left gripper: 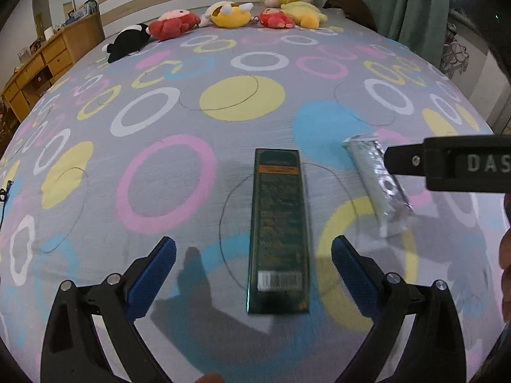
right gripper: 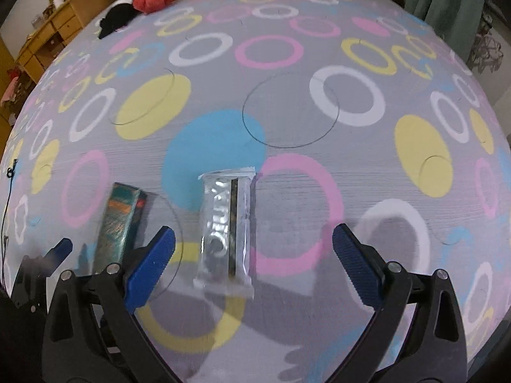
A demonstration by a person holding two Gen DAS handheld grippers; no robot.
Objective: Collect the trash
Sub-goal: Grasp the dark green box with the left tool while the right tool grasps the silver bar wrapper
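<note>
Both grippers spread wide over the bed [left gripper: 159, 166]

Green box [left gripper: 278, 233] lies between left fingers [left gripper: 153, 274]; silver wrapper [right gripper: 225, 229], just right of it, between right fingers [right gripper: 150, 268].

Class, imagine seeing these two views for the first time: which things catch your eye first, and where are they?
A dark green box lies flat on the circle-patterned bedspread, centred ahead of the open left gripper. A silver wrapper lies beside it, between the spread fingers of the right gripper. A row of bright plush toys lines the bed's far end.

Left tongs [left gripper: 254, 265], right tongs [right gripper: 254, 265]: spread wide.
</note>
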